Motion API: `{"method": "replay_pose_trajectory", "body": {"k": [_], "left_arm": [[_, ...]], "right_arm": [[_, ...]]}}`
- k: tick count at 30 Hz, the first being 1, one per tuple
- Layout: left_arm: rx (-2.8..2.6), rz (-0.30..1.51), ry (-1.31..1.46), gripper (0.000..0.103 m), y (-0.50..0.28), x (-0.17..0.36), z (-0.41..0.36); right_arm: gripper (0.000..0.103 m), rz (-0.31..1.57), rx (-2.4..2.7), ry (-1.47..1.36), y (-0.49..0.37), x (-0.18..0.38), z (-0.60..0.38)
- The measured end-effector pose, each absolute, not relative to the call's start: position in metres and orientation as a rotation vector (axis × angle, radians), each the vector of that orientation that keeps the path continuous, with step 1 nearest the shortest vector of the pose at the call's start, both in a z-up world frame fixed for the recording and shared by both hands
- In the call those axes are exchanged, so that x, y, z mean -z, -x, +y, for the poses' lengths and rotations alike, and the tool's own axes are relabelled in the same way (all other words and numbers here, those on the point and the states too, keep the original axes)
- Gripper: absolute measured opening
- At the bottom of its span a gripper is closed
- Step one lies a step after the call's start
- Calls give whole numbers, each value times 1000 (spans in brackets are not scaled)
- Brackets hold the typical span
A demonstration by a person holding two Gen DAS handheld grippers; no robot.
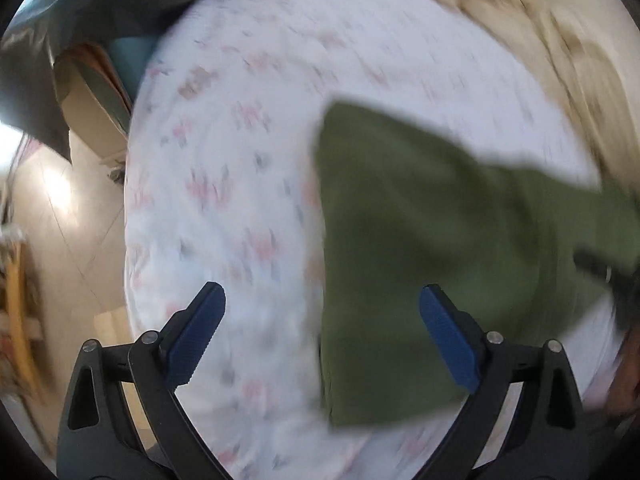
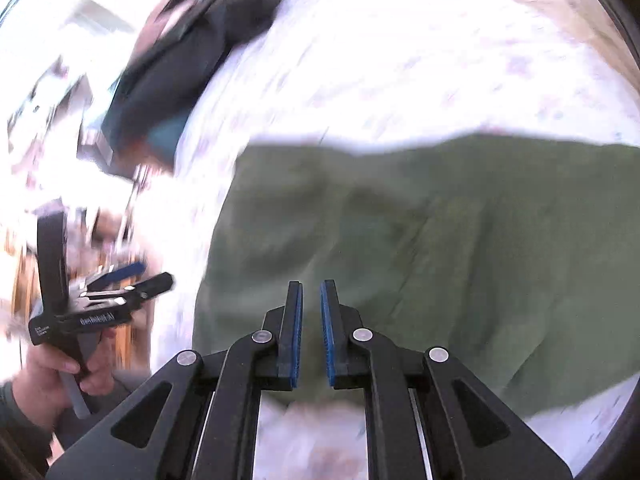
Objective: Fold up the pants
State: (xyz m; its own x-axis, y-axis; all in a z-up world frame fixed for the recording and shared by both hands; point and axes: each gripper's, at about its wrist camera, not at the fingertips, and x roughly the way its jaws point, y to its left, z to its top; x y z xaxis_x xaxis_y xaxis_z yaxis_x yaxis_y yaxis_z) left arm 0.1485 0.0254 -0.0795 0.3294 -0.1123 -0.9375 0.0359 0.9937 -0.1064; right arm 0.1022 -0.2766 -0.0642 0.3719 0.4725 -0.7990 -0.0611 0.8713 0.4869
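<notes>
White bedsheet [image 1: 224, 184] with a faint pink and grey floral print covers the bed and fills most of both wrist views; both frames are motion-blurred. Green pants [image 1: 420, 248] lie flat on the sheet, folded into a broad slab with a straight left edge in the left wrist view. In the right wrist view the pants [image 2: 440, 232] spread across the centre and right, a few soft creases on top, sheet showing above and below them.

Left gripper [image 1: 322, 336] points steeply down over the bed, jaws spread wide, blue pads [image 1: 196, 336] well apart, nothing between them. One pad sits over bare sheet, the other over the green cloth; contact with the cloth not visible. Same gripper shows at the left of the right wrist view [image 2: 104, 292], gripped by a hand [image 2: 52, 376] with a grey sleeve cuff at the wrist.

Right gripper [image 2: 311, 332] hangs over the near part of the pants, jaws narrow, only a slim gap between the blue pads, no cloth pinched in that gap.

Dark bundle of fabric [image 2: 188, 56] sits at the far left edge of the bed. Beige blanket [image 1: 560, 52] lies rumpled along the far right side. Pale floor [image 1: 68, 220] beside the bed at left, too blurred for detail.
</notes>
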Motion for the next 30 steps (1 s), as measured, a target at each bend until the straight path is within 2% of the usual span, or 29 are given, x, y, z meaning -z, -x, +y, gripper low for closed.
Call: {"method": "replay_pose_trajectory", "body": {"k": [5, 7, 10, 14, 15, 20, 23, 26, 30], "left_arm": [[57, 1242, 8, 96, -218, 118, 14], [-12, 1247, 14, 96, -242, 140, 17], [-79, 1341, 26, 96, -265, 178, 29], [-149, 1330, 19, 97, -270, 187, 38], [-144, 1327, 26, 97, -268, 184, 38], [-25, 1290, 113, 97, -245, 141, 47], [120, 1358, 235, 97, -220, 134, 49], [212, 1421, 394, 97, -194, 144, 50], [228, 1505, 469, 93, -189, 180, 42]], "right_arm": [[11, 1231, -281, -414, -143, 110, -293], [8, 1249, -183, -368, -148, 134, -298], [7, 1227, -144, -379, -143, 150, -302], [8, 1188, -114, -270, -143, 138, -306], [12, 1186, -104, -262, -145, 140, -310], [11, 1140, -113, -424, -149, 113, -328], [11, 1116, -105, -454, -143, 100, -340], [11, 1055, -120, -570, -132, 92, -351], [11, 1004, -115, -688, -122, 81, -366]]}}
